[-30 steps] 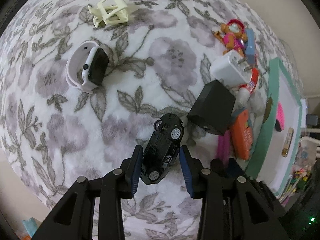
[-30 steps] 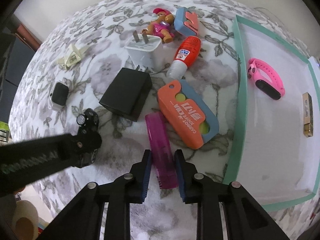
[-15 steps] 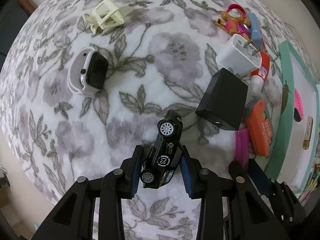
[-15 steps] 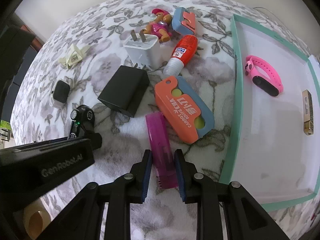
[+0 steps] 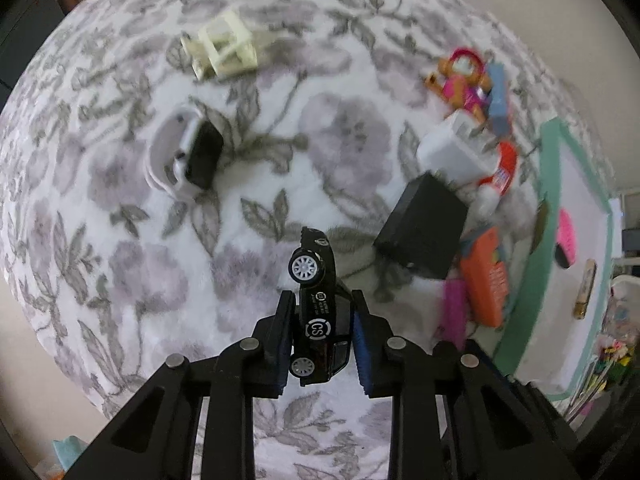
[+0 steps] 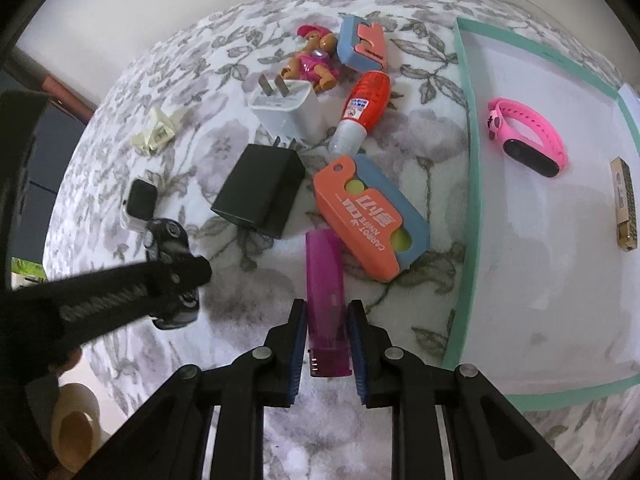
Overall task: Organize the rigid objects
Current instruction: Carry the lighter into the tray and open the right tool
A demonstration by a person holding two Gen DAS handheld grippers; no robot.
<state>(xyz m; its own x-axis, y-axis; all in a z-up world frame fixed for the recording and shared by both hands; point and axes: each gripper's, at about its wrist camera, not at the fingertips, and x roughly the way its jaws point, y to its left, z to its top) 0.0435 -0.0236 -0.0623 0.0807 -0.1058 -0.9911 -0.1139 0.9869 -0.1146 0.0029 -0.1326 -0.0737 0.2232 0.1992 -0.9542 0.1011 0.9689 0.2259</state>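
Note:
A black toy car point(image 5: 316, 312) lies on its side between the pads of my left gripper point(image 5: 321, 300). The jaws are closing and pinch the car, which hangs a little above the floral cloth. In the right wrist view that gripper's black arm point(image 6: 120, 292) comes in from the left with the car point(image 6: 168, 240) at its tip. My right gripper point(image 6: 327, 308) is shut on the near end of a purple plastic bar point(image 6: 323, 272) that rests on the cloth. A white tray with a teal rim point(image 6: 466, 200) at the right holds a pink wristband point(image 6: 528, 136) and a small brown bar point(image 6: 623, 204).
Between the grippers and the tray lie a black charger point(image 6: 260, 192), a white charger point(image 6: 286, 112), an orange-and-blue holder point(image 6: 368, 216), a red glue bottle point(image 6: 366, 104) and a toy figure point(image 6: 314, 60). Farther left sit a white smartwatch point(image 5: 184, 156) and a cream folding stand point(image 5: 224, 46).
My left gripper's jaws narrowed onto the car, which rolled onto its side and rose off the cloth. The right gripper stayed on the purple bar.

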